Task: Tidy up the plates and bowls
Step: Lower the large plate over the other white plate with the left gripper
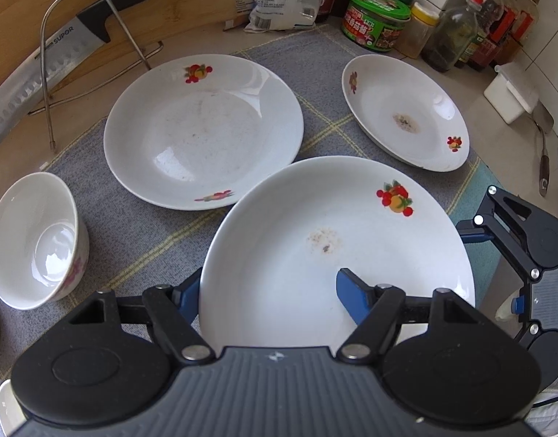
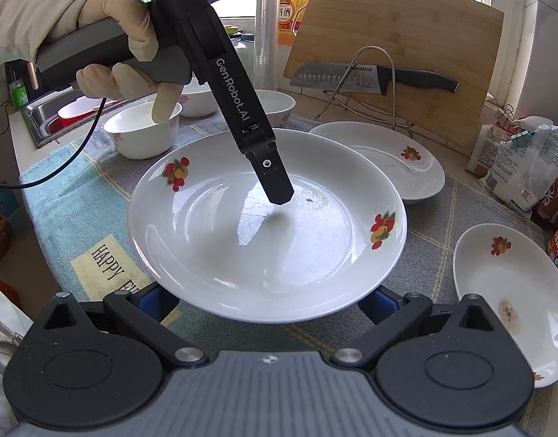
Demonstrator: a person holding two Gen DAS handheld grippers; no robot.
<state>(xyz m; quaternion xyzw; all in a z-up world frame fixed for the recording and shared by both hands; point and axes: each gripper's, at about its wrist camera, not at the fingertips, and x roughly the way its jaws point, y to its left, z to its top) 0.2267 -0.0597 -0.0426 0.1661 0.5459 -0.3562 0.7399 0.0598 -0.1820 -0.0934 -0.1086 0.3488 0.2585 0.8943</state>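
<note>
A white fruit-print plate (image 1: 337, 251) is held above the grey cloth. My left gripper (image 1: 268, 291) is shut on its near rim, one blue finger (image 1: 353, 296) on top, the other (image 1: 188, 296) beneath. In the right wrist view the same plate (image 2: 268, 229) fills the middle, with the left gripper's finger (image 2: 275, 182) pressing inside it. My right gripper (image 2: 264, 302) sits under the plate's near edge with its fingers wide apart; it also shows in the left wrist view (image 1: 512, 251). Two more plates (image 1: 202, 131) (image 1: 404, 111) and a bowl (image 1: 35, 244) rest on the cloth.
A wire rack (image 1: 78, 58), knife (image 1: 42, 73) and cutting board (image 2: 399, 54) stand behind the plates. Jars and bottles (image 1: 450, 25) line the back right. More bowls (image 2: 144, 131) and a sink (image 2: 49, 116) are at the left. Food bags (image 2: 523, 167) sit at the right.
</note>
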